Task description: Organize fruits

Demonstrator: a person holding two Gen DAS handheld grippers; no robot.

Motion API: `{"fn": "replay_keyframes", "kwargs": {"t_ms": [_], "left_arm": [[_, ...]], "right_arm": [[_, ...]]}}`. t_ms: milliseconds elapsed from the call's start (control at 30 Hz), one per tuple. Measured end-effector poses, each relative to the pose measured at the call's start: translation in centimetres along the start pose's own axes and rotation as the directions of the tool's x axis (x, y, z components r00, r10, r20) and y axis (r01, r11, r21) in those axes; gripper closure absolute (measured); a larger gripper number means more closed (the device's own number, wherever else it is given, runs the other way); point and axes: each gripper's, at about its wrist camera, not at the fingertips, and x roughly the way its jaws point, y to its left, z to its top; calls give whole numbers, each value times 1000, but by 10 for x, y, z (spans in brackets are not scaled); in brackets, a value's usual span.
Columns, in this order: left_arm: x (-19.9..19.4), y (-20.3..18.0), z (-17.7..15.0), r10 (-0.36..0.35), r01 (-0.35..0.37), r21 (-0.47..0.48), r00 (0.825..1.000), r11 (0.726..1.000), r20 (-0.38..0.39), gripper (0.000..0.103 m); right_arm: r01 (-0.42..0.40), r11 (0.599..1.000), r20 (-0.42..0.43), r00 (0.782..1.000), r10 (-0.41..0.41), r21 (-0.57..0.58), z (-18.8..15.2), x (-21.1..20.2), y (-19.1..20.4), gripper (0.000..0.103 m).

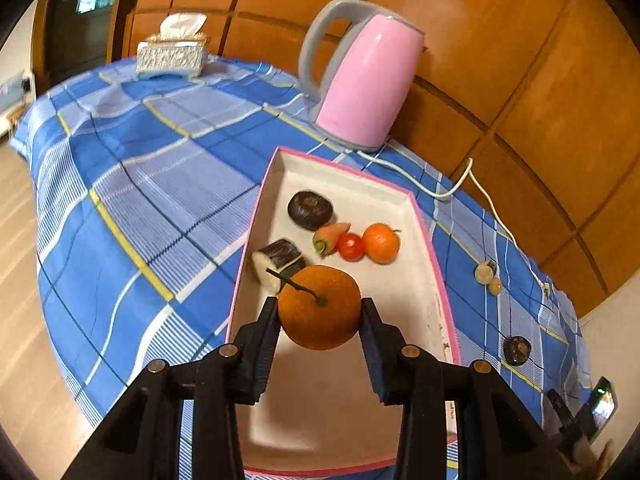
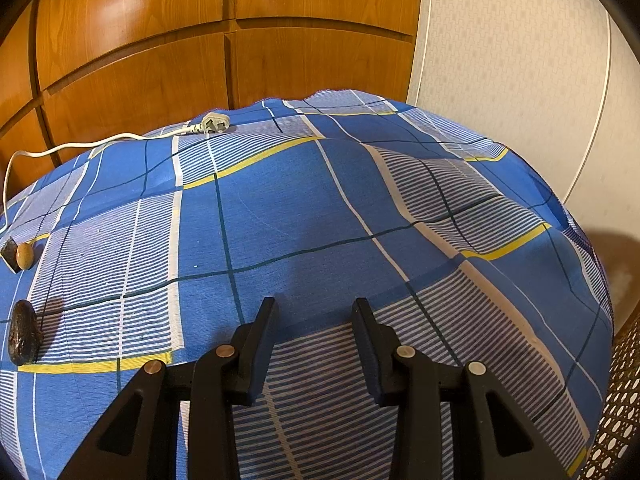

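My left gripper (image 1: pixel 320 306) is shut on a large orange with a stem (image 1: pixel 320 312), held above the near part of a white tray with a pink rim (image 1: pixel 436 264). In the tray lie a dark round fruit (image 1: pixel 310 209), an eggplant piece (image 1: pixel 278 262), a small carrot (image 1: pixel 330 236), a cherry tomato (image 1: pixel 351 246) and a small orange (image 1: pixel 381 243). On the cloth right of the tray sit two pale small items (image 1: pixel 488 276) and a dark fruit (image 1: pixel 517 350). My right gripper (image 2: pixel 314 306) hangs over bare cloth with a gap between its fingers and nothing in it. The same dark fruit (image 2: pixel 24 338) and a pale ball (image 2: pixel 25 256) lie at that view's left edge.
A pink electric kettle (image 1: pixel 368 80) stands behind the tray, its white cord (image 1: pixel 472 184) running right to a plug (image 2: pixel 214 124). A tissue box (image 1: pixel 172 54) sits at the far left corner. The blue checked cloth (image 2: pixel 304 220) covers the table; wooden panels rise behind it.
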Motion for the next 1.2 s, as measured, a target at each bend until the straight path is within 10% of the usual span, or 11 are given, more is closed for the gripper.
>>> {"fn": "replay_keyframes", "kwargs": {"t_ms": [533,733,1200], "left_arm": [[61,-26,22,47,-45,108,999,993,-17,61],[47,-28,9,50,-57,141,997,988,57,40],[3,-6,-19,177,-185,49,976,982,126,35]], "right_arm": [[6,1000,2,1000,-6,-6,-1,-1,1,65],[10,1000,3,1000,-10,-9,-2,-1,1,65],[10,1000,4,1000,-10,-9,-2,-1,2,65]]}}
